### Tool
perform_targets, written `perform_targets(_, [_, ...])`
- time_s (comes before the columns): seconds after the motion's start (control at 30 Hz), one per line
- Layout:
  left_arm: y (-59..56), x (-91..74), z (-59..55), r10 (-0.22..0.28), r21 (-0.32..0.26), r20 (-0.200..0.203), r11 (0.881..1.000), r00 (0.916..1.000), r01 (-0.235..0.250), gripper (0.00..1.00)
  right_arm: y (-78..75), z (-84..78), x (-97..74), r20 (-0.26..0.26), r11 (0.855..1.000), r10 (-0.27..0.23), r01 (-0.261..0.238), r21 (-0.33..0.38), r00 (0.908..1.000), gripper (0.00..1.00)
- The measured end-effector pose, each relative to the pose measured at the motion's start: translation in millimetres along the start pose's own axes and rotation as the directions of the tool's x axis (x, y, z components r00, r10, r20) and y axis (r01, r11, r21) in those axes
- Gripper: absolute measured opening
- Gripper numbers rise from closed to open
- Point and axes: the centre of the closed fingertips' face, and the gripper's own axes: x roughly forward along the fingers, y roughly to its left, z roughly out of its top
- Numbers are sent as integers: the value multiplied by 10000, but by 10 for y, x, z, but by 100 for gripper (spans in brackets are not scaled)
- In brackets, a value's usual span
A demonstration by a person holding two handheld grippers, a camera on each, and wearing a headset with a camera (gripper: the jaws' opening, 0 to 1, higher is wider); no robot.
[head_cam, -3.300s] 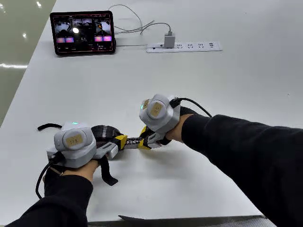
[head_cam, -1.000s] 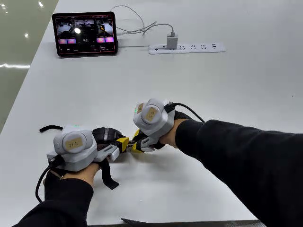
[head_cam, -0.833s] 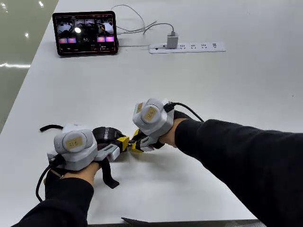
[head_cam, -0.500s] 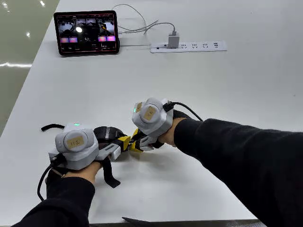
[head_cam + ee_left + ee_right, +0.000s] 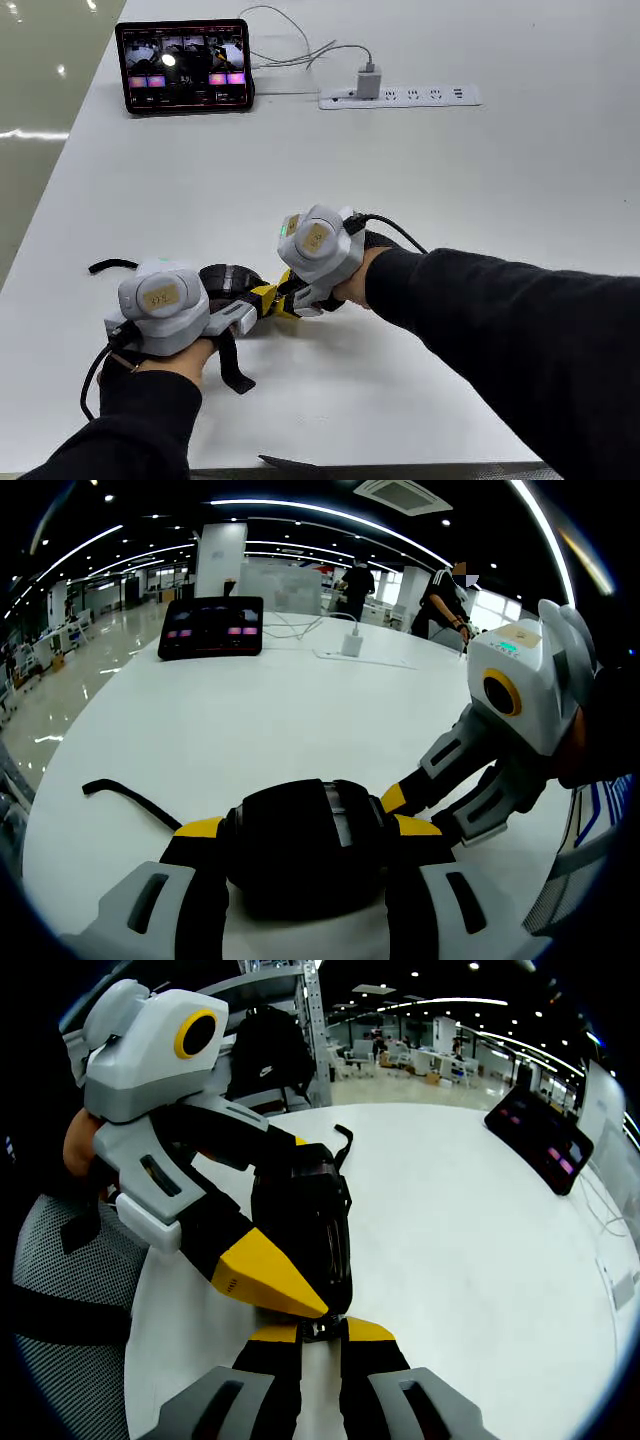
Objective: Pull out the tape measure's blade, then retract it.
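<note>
The black tape measure [image 5: 225,281] lies on the white table [image 5: 420,190], its case clamped between the yellow-tipped jaws of my left gripper [image 5: 252,300]. In the left gripper view the case [image 5: 305,840] sits between those jaws, my left gripper [image 5: 305,830] shut on it. My right gripper [image 5: 285,300] meets it from the right, tip to tip. In the right gripper view my right gripper [image 5: 322,1332] is shut on the blade's end hook [image 5: 320,1327], right at the case [image 5: 300,1220]. Almost no blade shows between them. A black strap [image 5: 105,266] trails left.
A tablet [image 5: 185,65] with a lit screen stands at the back left. A white power strip [image 5: 400,96] with a charger [image 5: 368,80] and cables lies behind it. The table's left edge and near edge are close to my arms.
My right gripper has moved left toward the case; the short stretch of blade seen before has drawn in. The left gripper holds the case in the same place.
</note>
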Motion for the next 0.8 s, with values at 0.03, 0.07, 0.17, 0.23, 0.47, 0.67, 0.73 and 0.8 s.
perform_targets(0.03, [-1,-1,1,7,-1,-3,10000,10000,-7,59,-1,0,0,11,10000,-18,18,21,10000,10])
perform_targets(0.07, [-2,-2,2,9,4,-3,10000,10000,-9,59,-1,0,1,7,10000,-24,24,-2,10000,10])
perform_targets(0.17, [-4,-5,4,11,8,-2,10000,10000,-11,59,-1,0,0,-4,10000,-43,43,-41,10000,10])
perform_targets(0.23, [-6,-6,5,11,11,2,10000,10000,-11,59,0,0,0,4,10000,-53,53,-52,10000,10])
perform_targets(0.47, [2,4,2,13,24,2,10000,10000,-13,59,-1,0,1,-59,9999,-104,104,-80,9999,10])
perform_targets(0.67, [8,8,3,24,35,17,10000,10000,-24,59,-4,1,5,-83,9998,-146,145,-134,9999,10])
perform_targets(0.73, [6,9,1,21,77,-5,10000,10000,-21,59,1,2,7,-130,9997,-203,201,-163,9997,10])
perform_targets(0.8, [8,9,0,14,69,4,10000,10000,-14,59,6,1,7,-195,9995,-261,257,-210,9995,10])
